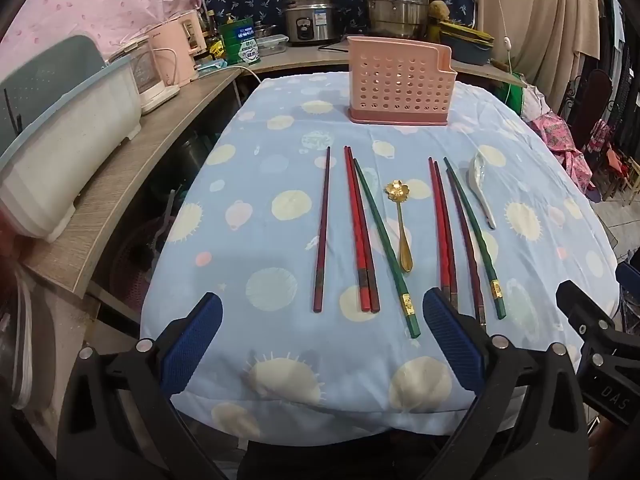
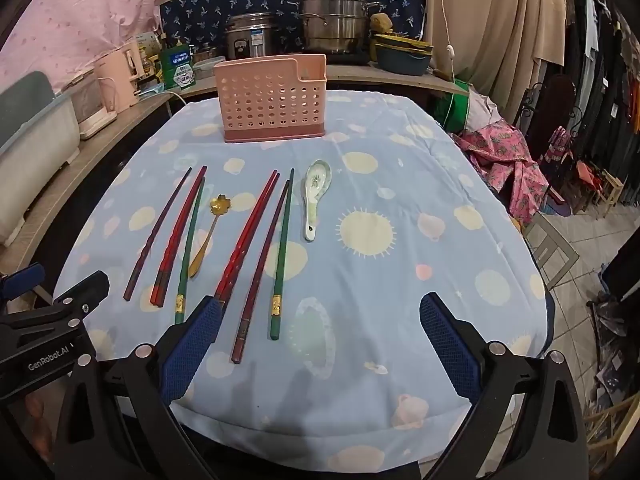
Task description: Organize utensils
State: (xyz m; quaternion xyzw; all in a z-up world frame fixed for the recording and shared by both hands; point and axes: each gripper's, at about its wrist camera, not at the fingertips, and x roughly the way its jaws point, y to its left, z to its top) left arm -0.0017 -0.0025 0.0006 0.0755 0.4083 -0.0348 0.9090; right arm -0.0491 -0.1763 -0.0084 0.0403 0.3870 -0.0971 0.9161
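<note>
Nearest to you, at the front edge of the table, your left gripper (image 1: 320, 340) hangs with its blue pads spread as wide as they go and nothing between them, tilted down at the blue patterned cloth (image 1: 280, 360). Your right gripper (image 2: 320, 340) sits just beside it, equally wide and equally empty, over the same cloth. Just past the pads the utensils lie in a loose row, handles toward you: on the left a single dark chopstick (image 1: 322, 232), then a red pair (image 1: 360, 232) touching each other, then a green chopstick (image 1: 384, 248) angled beside them. A gold spoon (image 1: 400, 224) with a flower-shaped bowl lies in the middle. Right of it come another red pair (image 1: 442, 228), a dark chopstick (image 1: 464, 240) and a second green chopstick (image 1: 474, 236), close together. A white ceramic spoon (image 1: 482, 188) lies farthest right, bowl pointing away from you. Beyond them all, well apart, a pink perforated utensil holder (image 1: 400, 84) stands upright near the table's far edge. Behind that, a counter carries a rice cooker (image 1: 310, 20) and a steel steamer pot (image 1: 396, 2).
</note>
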